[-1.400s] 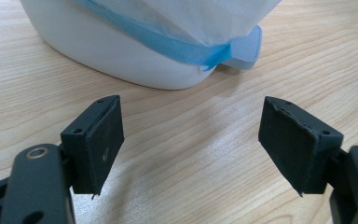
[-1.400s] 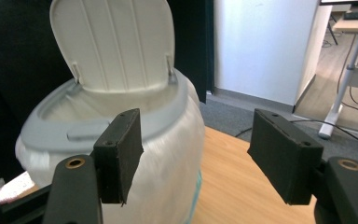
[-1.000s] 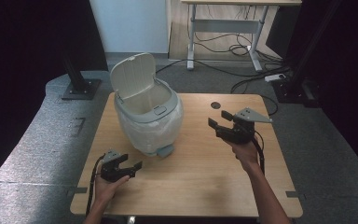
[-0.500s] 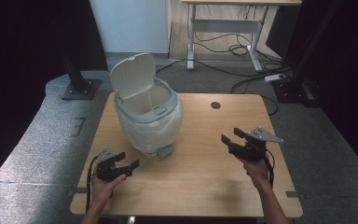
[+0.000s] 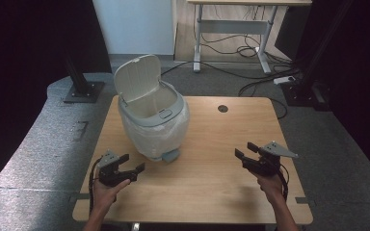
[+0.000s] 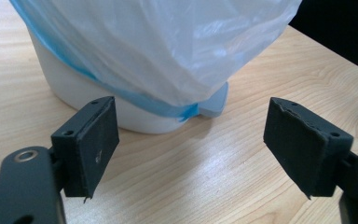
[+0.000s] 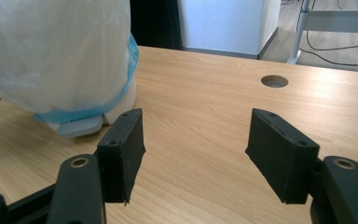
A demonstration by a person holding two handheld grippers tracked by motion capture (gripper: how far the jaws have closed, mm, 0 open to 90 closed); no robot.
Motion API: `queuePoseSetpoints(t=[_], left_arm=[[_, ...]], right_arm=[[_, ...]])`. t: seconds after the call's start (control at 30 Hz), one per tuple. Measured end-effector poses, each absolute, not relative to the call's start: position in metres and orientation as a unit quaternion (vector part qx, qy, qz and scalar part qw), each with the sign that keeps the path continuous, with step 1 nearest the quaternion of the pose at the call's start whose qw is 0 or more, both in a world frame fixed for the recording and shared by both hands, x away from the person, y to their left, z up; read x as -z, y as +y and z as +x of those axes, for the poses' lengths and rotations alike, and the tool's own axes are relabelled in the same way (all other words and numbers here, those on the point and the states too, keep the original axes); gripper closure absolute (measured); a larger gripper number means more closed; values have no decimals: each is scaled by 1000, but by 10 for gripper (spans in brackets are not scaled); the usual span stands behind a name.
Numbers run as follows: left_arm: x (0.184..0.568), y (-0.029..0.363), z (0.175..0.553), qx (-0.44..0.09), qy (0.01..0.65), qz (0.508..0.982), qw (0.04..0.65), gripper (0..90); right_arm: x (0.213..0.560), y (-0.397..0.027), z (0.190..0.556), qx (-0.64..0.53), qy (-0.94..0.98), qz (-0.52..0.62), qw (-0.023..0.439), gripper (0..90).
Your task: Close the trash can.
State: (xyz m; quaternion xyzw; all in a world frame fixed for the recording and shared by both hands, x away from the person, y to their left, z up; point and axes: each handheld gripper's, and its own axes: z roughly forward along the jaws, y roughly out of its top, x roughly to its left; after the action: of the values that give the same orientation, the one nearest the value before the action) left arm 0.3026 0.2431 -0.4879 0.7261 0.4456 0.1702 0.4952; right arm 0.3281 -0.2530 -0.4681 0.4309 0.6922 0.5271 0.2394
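- Bin (image 5: pixel 153 120) stands on the wooden bench (image 5: pixel 212 192), left of centre toward the far side, lid (image 5: pixel 136 78) flipped up and leaning back, white liner bag (image 5: pixel 173 132) draped over its rim and down the sides
- blue edge of the bag (image 6: pixel 168 105) and a grey foot pedal (image 6: pixel 214 100) show at the bin base in the left gripper view; pedal juts toward the near side
- left gripper (image 5: pixel 132 163): jaws spread wide, nothing between them, pads touch nothing; low over the bench near the front-left corner
- left hand (image 5: pixel 105 190) grips it from behind, forearm coming in from the bottom edge, jaws aimed right and slightly away
- bin is near the left gripper, just ahead of it, apart, no contact
- right gripper (image 5: pixel 245 150): jaws wide apart, empty, touching nothing; near the right edge of the bench, grey three-cornered plate (image 5: pixel 280 149) on top
- right hand (image 5: pixel 271 183) holds it from below, forearm from the bottom, jaws point left toward the bin
- bin is well apart from the right gripper, bare wood between them
- round cable hole (image 5: pixel 223 109) in the bench, far side, right of the bin
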Motion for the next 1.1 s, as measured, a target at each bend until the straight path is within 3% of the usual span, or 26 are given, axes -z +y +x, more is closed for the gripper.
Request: queuePoseSetpoints(t=[0.47, 1.1], left_arm=[[443, 252, 309, -162, 430, 712, 531, 158], [393, 257, 320, -201, 410, 709, 538, 157]], right_arm=[[489, -266, 315, -508, 695, 454, 230, 353], [503, -271, 314, -496, 695, 471, 221, 353]])
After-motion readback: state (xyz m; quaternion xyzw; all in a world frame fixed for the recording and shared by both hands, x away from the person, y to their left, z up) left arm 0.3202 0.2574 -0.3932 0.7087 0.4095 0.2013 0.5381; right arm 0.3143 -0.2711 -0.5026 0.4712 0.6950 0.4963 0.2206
